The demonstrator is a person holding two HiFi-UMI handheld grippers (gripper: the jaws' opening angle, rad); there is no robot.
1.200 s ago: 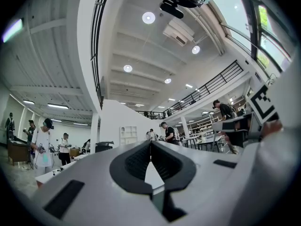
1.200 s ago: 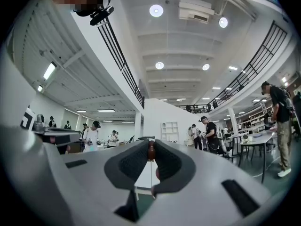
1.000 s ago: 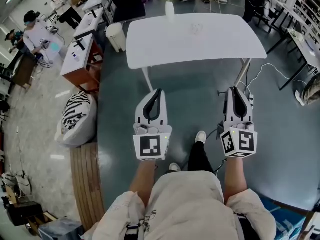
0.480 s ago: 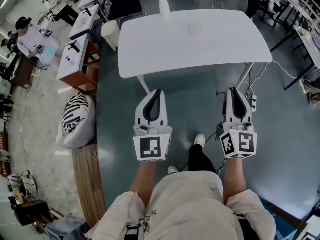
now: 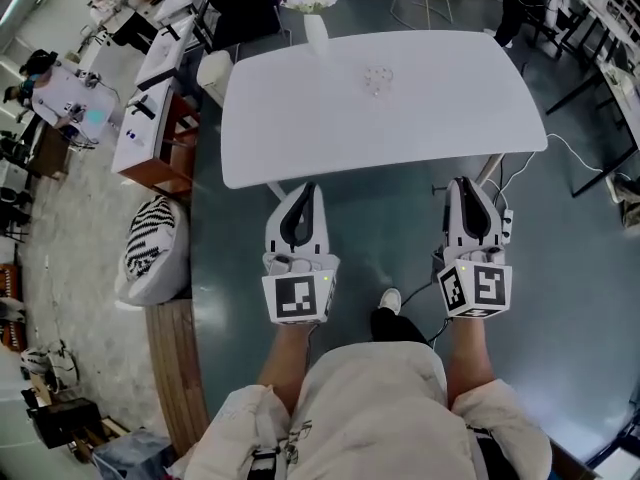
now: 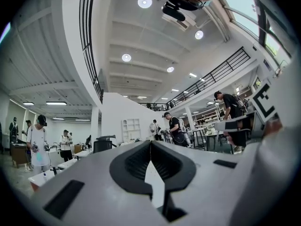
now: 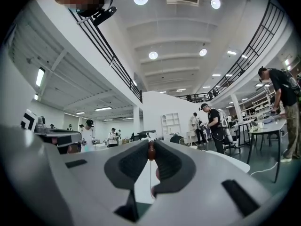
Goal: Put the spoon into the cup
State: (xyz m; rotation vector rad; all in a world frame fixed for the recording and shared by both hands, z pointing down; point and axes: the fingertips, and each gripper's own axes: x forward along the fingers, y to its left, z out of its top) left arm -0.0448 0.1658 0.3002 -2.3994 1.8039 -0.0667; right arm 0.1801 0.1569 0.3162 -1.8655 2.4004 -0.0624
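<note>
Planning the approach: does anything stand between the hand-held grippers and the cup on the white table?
Nothing visible does. Bare tabletop lies between its near edge and the cup; the flower vase stands behind, at the far edge.

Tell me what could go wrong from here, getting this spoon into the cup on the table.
The right gripper pinches what looks like the spoon only at the tips of its fingers, so it may swivel or slip. The cup is clear, far in on the table, a long reach; a nudge could tip it. A cable lies on the floor beside the table: a trip hazard.
</note>
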